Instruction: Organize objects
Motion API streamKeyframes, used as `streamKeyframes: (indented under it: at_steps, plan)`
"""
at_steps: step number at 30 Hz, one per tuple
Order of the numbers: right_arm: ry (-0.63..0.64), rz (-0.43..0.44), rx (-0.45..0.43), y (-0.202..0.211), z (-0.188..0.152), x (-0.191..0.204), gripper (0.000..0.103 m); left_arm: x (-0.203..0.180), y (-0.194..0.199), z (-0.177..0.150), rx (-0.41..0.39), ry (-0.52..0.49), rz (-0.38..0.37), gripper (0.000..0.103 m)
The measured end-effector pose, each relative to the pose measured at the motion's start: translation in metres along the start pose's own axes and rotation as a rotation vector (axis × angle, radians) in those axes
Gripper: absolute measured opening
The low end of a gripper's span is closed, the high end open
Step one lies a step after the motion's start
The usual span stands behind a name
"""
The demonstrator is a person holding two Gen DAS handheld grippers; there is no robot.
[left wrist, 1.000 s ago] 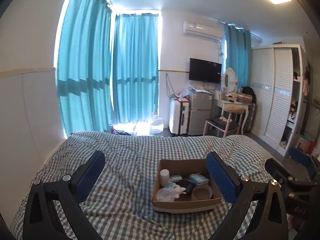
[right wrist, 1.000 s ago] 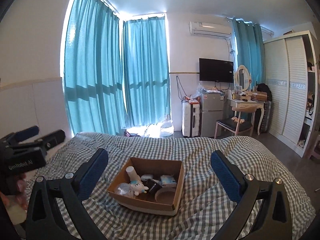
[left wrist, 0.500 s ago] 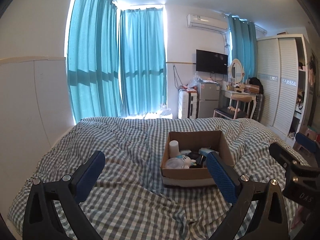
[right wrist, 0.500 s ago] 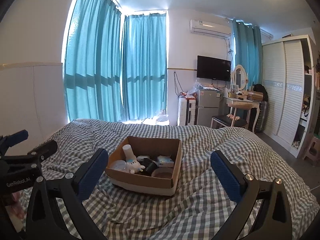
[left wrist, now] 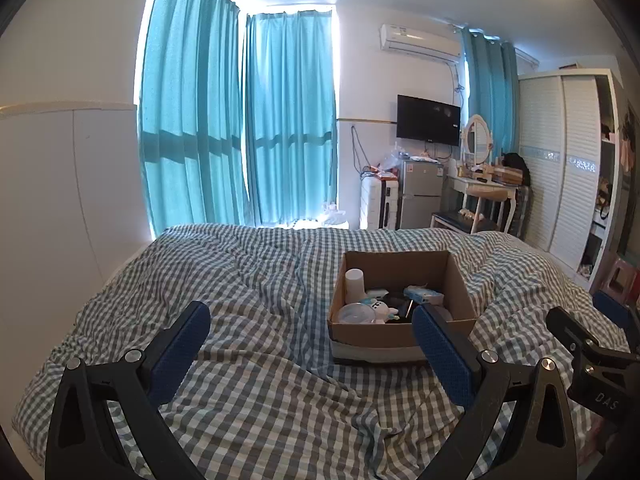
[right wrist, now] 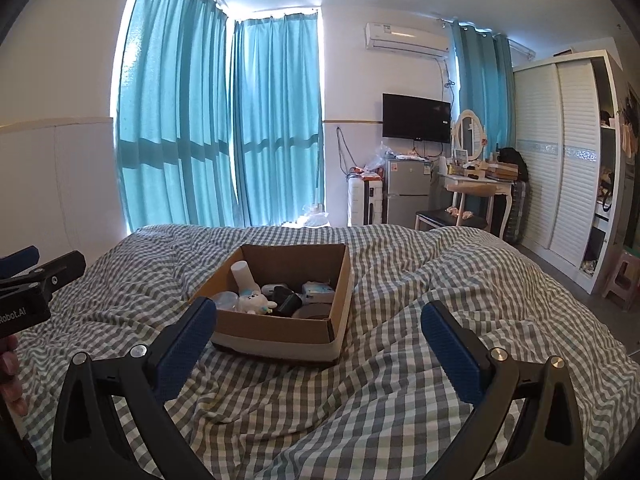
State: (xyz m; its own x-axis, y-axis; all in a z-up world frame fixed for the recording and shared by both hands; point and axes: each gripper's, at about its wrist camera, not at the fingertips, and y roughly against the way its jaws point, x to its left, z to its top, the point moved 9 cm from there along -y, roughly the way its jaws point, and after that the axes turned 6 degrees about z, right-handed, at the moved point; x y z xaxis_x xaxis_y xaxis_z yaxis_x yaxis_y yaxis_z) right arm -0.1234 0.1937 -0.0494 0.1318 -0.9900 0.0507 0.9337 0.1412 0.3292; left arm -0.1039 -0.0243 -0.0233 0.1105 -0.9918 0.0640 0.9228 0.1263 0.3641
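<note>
An open cardboard box (left wrist: 376, 336) (right wrist: 280, 334) sits on the checked bed. Inside it I see a white bottle (left wrist: 354, 285) (right wrist: 243, 274), a small white plush toy (left wrist: 380, 309) (right wrist: 253, 302), a clear round lid (left wrist: 353, 313), a blue-white packet (left wrist: 420, 294) (right wrist: 318, 290), a dark item (right wrist: 286, 303) and a tape roll (right wrist: 312, 311). My left gripper (left wrist: 310, 334) is open and empty, low over the bed, short of the box. My right gripper (right wrist: 318, 330) is open and empty, just in front of the box.
The grey-white checked duvet (left wrist: 248, 280) (right wrist: 420, 280) is rumpled, with folds around the box. A white wall panel (left wrist: 60, 200) runs along the bed's left side. Beyond the foot stand teal curtains (left wrist: 288, 120), a small fridge (left wrist: 420, 194), a dressing table (left wrist: 484, 196) and a wardrobe (left wrist: 568, 160).
Both grippers have dropped lower and come closer to the bed and the box, so the box looks nearer and less from above. Both jaws stay open.
</note>
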Motion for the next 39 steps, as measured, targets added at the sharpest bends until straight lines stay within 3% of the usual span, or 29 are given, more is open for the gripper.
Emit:
streamKeyframes:
  at_steps: [14, 39]
  plan:
    - [-0.004, 0.038, 0.01, 0.002, -0.001, 0.006, 0.103, -0.006, 0.002, -0.003, -0.001, -0.043, 0.006, 0.103]
    - [0.017, 0.022, 0.02, 0.0, -0.004, 0.009, 0.103, -0.011, 0.0, -0.008, 0.015, -0.071, 0.006, 0.103]
